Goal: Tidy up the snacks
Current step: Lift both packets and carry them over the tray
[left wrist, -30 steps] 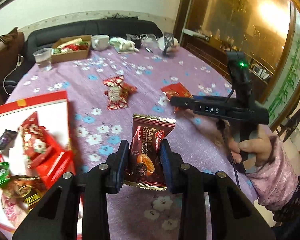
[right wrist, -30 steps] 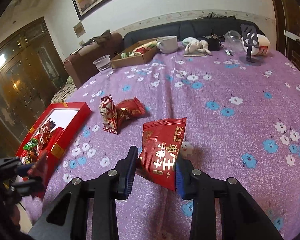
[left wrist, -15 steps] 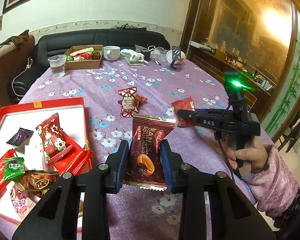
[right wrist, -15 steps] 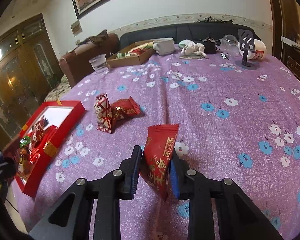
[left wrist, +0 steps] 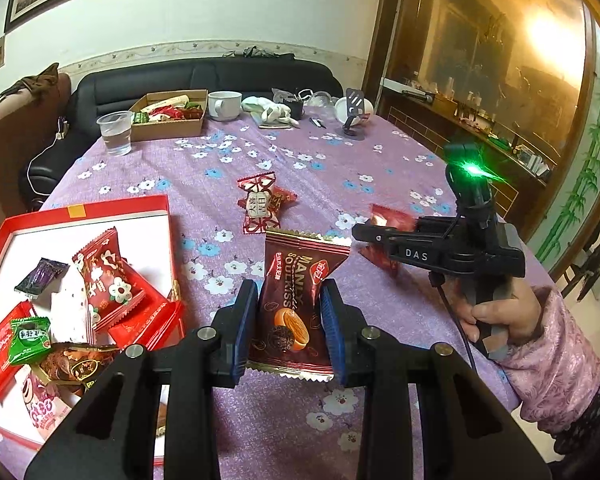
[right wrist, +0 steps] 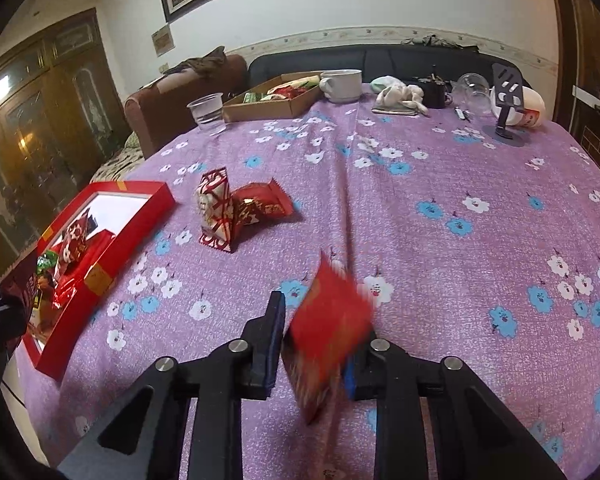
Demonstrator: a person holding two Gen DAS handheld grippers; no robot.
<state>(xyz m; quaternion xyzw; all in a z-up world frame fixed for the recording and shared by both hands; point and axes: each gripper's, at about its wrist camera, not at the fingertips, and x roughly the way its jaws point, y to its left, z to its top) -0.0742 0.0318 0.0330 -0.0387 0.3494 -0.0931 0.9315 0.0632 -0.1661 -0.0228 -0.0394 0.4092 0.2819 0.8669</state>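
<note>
A surface covered by a purple flowered cloth is seen from two hand-held grippers. The left gripper is clamped on a brown chocolate packet, which is held upright above the cloth. To its left, at the near left corner of the surface, a red box lies open and is already part filled with wrapped snacks. The right gripper has just been closing, and a red snack packet is caught between its jaws; the packet is blurred and tilted, so how firm the grip is cannot be told. In the left view that gripper is seen from the side, held by a hand in a pink sleeve near the right edge.

Near the middle of the surface a small heap of red and white candies is left loose. At the far edge a cardboard tray of snacks, a clear plastic cup and a white mug are set.

The step in hand is judged to be the carrying of both picked packets to the red box. For the next move each packet would need to be brought over the box's open space and the jaws parted there.
</note>
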